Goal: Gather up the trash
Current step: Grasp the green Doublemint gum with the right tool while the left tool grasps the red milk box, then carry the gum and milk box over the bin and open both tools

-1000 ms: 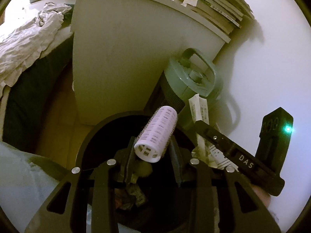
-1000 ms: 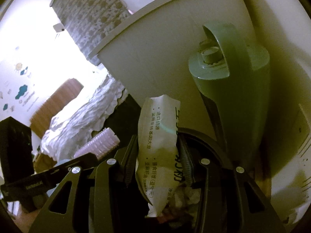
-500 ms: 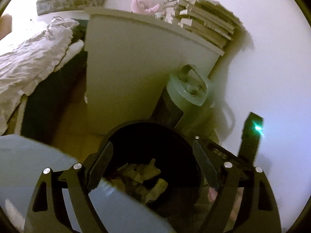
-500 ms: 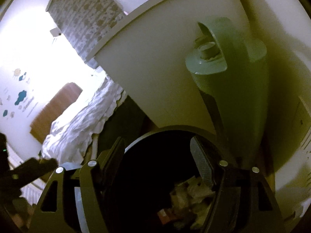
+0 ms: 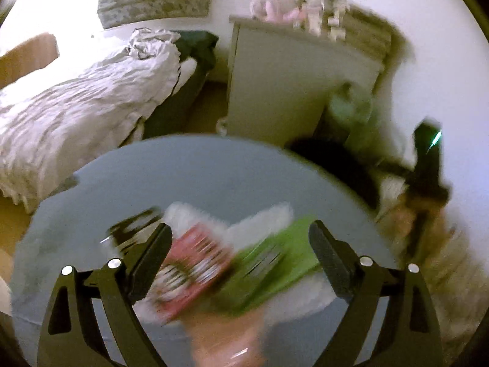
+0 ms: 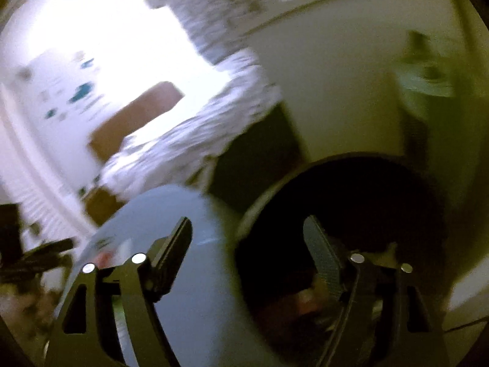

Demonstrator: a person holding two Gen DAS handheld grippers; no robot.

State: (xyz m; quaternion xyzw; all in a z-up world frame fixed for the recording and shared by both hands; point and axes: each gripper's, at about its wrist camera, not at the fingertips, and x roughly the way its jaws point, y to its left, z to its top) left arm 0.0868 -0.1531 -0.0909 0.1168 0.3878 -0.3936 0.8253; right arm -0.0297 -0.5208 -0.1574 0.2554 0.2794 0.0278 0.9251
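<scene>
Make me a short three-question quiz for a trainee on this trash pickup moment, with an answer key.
1. True or false: the left gripper is clamped on a pink roller.
2. Which wrapper lies nearer the left gripper's left finger in its own view: A) the red packet, B) the green packet?
3. Fill in: the right gripper hangs half over the round grey table and half over the black ____.

Key
1. False: its jaws, just opened, stand wide and empty above the wrappers.
2. A.
3. Bin; the right jaws have also just opened and hold nothing.
</scene>
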